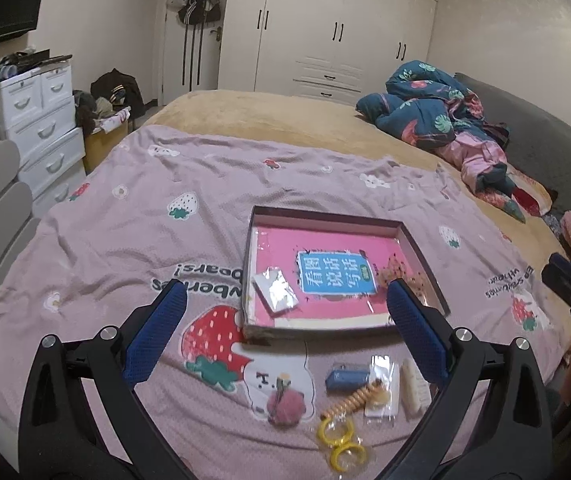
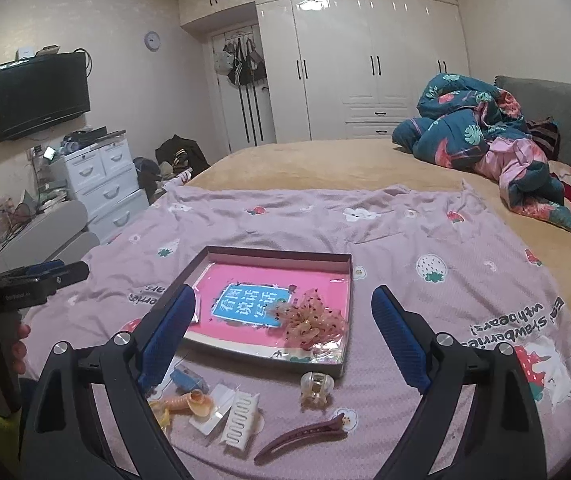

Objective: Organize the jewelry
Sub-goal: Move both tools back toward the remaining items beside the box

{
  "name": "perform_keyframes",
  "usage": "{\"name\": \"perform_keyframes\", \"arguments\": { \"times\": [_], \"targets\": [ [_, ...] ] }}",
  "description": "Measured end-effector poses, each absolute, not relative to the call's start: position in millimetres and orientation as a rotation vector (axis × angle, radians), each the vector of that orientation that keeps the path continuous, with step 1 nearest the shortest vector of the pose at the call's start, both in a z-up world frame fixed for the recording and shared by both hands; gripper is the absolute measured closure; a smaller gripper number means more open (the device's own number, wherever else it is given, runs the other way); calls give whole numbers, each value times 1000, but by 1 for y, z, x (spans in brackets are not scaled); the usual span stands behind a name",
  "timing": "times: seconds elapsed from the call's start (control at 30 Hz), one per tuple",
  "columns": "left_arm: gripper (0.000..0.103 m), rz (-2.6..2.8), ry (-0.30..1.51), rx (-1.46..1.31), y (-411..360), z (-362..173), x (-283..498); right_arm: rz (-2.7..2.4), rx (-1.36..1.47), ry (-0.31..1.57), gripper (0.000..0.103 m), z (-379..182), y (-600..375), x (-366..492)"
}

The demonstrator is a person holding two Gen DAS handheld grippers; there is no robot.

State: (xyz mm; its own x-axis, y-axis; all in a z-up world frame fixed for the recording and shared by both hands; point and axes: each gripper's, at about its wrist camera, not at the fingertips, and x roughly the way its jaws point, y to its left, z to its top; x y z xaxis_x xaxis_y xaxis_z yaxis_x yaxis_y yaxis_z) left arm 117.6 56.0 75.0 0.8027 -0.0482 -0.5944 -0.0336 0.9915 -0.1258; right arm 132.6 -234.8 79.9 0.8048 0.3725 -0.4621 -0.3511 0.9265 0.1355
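Note:
A shallow cardboard box with a pink book inside lies on the bed. In it are a small clear packet and a peach dotted bow. In front of it lie a pink pom hair tie, a blue clip, an orange spiral tie, yellow rings, a white comb clip, a clear claw clip and a mauve long clip. My left gripper and right gripper are open and empty above them.
A pink strawberry-print sheet covers the near part of the bed. A bundled quilt lies at the far right. White drawers and a TV stand at the left, wardrobes behind.

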Motion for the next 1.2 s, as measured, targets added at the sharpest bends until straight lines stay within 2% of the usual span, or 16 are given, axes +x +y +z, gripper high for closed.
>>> {"name": "perform_keyframes", "arguments": {
  "times": [1.2],
  "targets": [
    [9,-75,824,-79,30,-1,49,510,-100,722,14,6,-202,85]
  ]
}}
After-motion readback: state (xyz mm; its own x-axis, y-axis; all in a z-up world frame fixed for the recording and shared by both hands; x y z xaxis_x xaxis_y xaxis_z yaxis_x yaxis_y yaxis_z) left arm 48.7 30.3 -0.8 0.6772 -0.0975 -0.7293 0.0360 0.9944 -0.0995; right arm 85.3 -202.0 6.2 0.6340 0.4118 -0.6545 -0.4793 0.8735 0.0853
